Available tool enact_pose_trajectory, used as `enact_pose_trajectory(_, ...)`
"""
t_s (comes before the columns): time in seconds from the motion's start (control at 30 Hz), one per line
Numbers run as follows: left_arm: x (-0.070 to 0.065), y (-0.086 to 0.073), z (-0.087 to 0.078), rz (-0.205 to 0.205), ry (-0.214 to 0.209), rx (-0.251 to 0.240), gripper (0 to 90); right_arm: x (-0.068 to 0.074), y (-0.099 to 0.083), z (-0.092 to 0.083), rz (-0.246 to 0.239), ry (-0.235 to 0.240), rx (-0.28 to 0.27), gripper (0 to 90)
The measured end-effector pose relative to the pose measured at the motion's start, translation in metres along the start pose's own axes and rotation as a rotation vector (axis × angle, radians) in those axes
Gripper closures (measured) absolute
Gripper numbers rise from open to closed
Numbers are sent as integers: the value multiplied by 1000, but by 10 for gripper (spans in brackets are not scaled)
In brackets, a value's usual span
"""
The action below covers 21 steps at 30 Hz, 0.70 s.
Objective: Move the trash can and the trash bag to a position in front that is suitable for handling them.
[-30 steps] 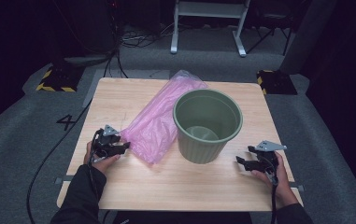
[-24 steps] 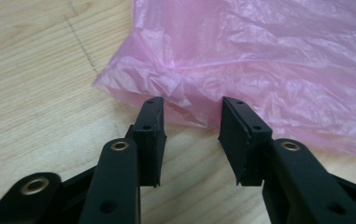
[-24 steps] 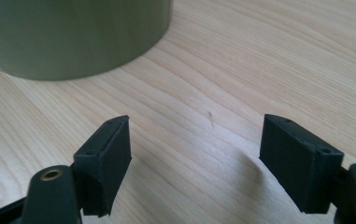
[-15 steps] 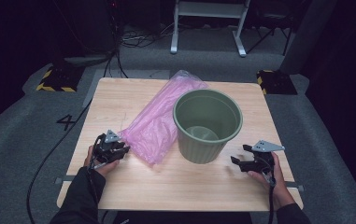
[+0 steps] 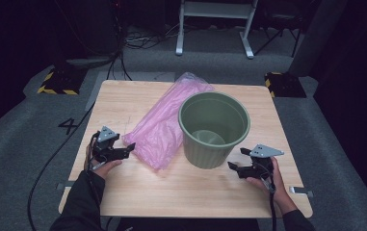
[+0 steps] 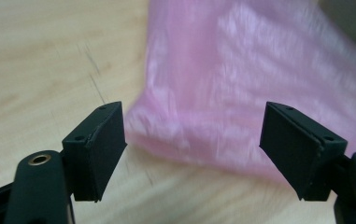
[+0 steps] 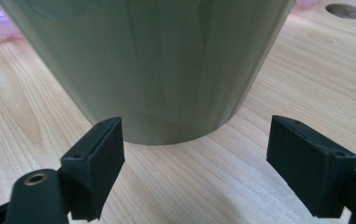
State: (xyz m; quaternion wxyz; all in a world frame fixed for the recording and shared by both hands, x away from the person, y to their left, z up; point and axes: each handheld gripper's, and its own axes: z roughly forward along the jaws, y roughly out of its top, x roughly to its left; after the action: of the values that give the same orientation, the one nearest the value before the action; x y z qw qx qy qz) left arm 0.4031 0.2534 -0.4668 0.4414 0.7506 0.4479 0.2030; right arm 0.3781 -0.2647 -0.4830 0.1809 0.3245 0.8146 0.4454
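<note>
A green bin [image 5: 214, 129] is standing upright and empty on the worktop [image 5: 137, 190], touching a flat pink bag [image 5: 164, 122]. The left hand-held gripper [image 5: 130, 148], jaws just opening, is nearing the bag's corner. The right hand-held gripper [image 5: 236, 159] is gaping beside the bin's base.

Left gripper [image 6: 192, 154] jaws just opened wide, nothing between pads; pink plastic bag [image 6: 255, 84] just ahead, lying on wooden table [image 6: 40, 56].
</note>
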Motion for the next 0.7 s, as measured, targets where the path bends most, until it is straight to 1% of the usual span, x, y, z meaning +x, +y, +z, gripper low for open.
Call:
enact_pose_trajectory(0.03, 0, 0, 0, 0, 0, 0, 195, 0, 0, 0, 0, 0, 0, 192)
enact_pose_trajectory(0.07, 3, 7, 4, -8, 8, 5, 188, 2, 1, 0, -11, -5, 1, 190)
enact_pose_trajectory(0.1, 3, 7, 4, -8, 8, 5, 179, 2, 1, 0, -11, -5, 1, 190)
enact_pose_trajectory(0.13, 4, 10, 8, -21, 9, 9, 179, 4, 1, 1, -15, -5, 4, 186)
enact_pose_trajectory(0.17, 4, 11, 12, -27, 20, 5, 166, 5, 1, 2, -18, -6, 5, 183)
enact_pose_trajectory(0.2, 5, 13, 23, -22, 20, 33, 168, 8, 3, 3, -32, -16, 9, 183)
enact_pose_trajectory(0.23, 5, 13, 23, -22, 20, 33, 169, 8, 3, 3, -32, -16, 9, 183)
enact_pose_trajectory(0.27, 4, 14, 34, -8, 9, 75, 175, 10, 4, 3, -27, -20, -9, 183)
enact_pose_trajectory(0.3, 4, 14, 34, -8, 9, 75, 195, 11, 4, 3, -27, -20, -13, 183)
enact_pose_trajectory(0.33, 4, 12, 43, 0, 7, 116, 213, 12, 5, 3, -28, -21, -17, 178)
enact_pose_trajectory(0.37, 5, 11, 45, -6, -3, 124, 236, 13, 5, 4, -28, -21, -22, 176)
enact_pose_trajectory(0.4, 5, 11, 45, -6, -3, 124, 277, 13, 5, 4, -28, -21, -22, 176)
enact_pose_trajectory(0.43, 7, 10, 48, -12, -15, 140, 310, 16, 6, 5, -35, -29, -23, 175)
enact_pose_trajectory(0.47, 8, 9, 49, -6, -21, 158, 334, 18, 7, 6, -40, -33, -25, 175)
enact_pose_trajectory(0.5, 9, 8, 51, -4, -27, 171, 334, 18, 7, 6, -40, -33, -25, 175)
enact_pose_trajectory(0.57, 10, 6, 52, -7, -37, 196, 420, 22, 8, 8, -48, -43, -29, 174)
enact_pose_trajectory(0.6, 10, 4, 53, 17, -29, 215, 483, 25, 9, 9, -48, -39, -35, 173)
enact_pose_trajectory(0.63, 10, 3, 53, 13, -35, 218, 504, 26, 10, 9, -51, -32, -38, 173)
enact_pose_trajectory(0.67, 9, 2, 52, 21, -43, 222, 517, 28, 11, 10, -58, -37, -41, 173)
enact_pose_trajectory(0.7, 8, 1, 51, 39, -37, 226, 545, 30, 12, 10, -60, -41, -43, 171)
